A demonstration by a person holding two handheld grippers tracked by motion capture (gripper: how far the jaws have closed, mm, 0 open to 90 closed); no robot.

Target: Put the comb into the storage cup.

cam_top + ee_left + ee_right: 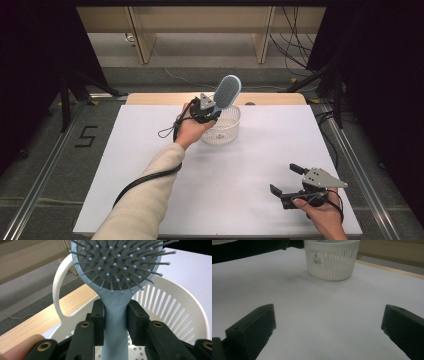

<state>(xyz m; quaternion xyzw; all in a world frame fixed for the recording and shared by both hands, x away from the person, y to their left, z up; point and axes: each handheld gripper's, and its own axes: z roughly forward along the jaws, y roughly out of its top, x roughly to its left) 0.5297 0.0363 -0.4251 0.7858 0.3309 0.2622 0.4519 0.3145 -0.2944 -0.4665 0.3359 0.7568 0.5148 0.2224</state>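
light: even, soft, from overhead; table sheet [225, 165] bright, surroundings dark | shadows: faint grey patch on the sheet ahead of the right gripper's jaws, before the basket [332, 261] | glare: none | focus: hairbrush [115, 267] sharp just beyond the left gripper's jaws; right gripper's jaws soft, close to lens | grain: mild

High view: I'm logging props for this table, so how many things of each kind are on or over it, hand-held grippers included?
Hairbrush, light blue, clamped in the left hand-held gripper: 1
Basket, white, slotted: 1
Hand-held grippers, left and right hand-held gripper: 2
Total: 4
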